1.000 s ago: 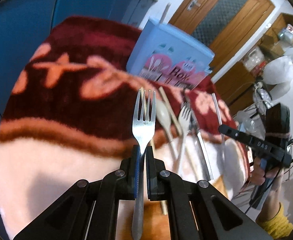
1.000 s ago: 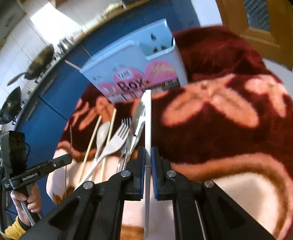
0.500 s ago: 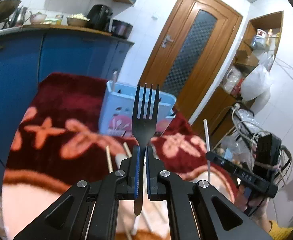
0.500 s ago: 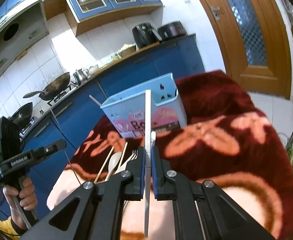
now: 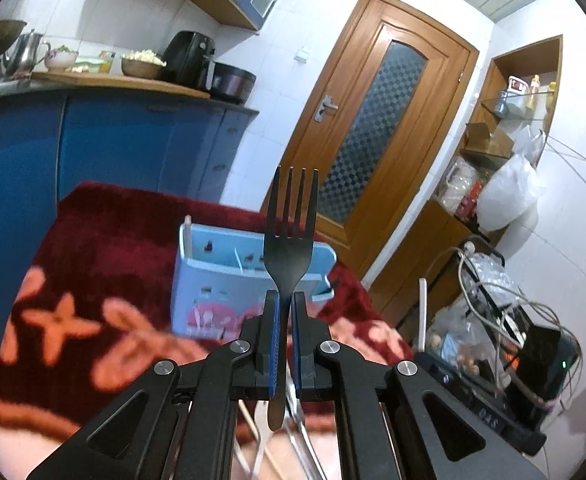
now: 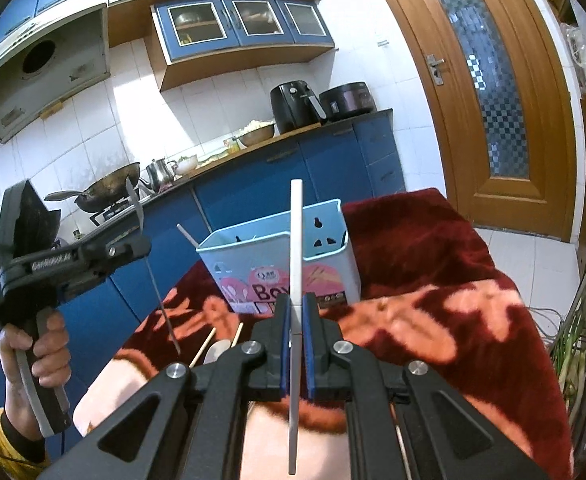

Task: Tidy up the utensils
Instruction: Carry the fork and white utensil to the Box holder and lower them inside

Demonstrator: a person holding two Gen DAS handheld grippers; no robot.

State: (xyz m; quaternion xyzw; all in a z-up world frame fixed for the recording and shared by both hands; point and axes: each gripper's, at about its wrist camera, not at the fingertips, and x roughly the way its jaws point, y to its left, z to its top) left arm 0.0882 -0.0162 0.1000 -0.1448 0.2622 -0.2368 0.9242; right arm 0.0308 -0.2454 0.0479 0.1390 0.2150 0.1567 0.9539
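Note:
My left gripper (image 5: pixel 286 308) is shut on the neck of a metal fork (image 5: pixel 291 240), tines up, held above the blanket. Beyond it stands the light blue utensil box (image 5: pixel 221 292) with a white stick (image 5: pixel 188 236) in its left compartment. My right gripper (image 6: pixel 296 308) is shut on a pale flat utensil (image 6: pixel 296 240) seen edge-on, in front of the same box (image 6: pixel 329 272). In the right wrist view the left gripper (image 6: pixel 141 240), held by a hand (image 6: pixel 41 352), carries the fork (image 6: pixel 161 292) at the left. Chopsticks (image 6: pixel 203 348) and a spoon (image 6: pixel 218 350) lie on the blanket.
A dark red blanket with orange flowers (image 6: pixel 433 280) covers the table. Blue kitchen cabinets (image 6: pixel 333 160) run behind it and a wooden door (image 6: pixel 493 120) stands to the right. A rack with cables and bags (image 5: pixel 493 300) crowds the right of the left wrist view.
Both grippers have risen from the blanket and tilted upward, each still shut on its utensil. The loose utensils have dropped low in both views and the box's open top now shows.

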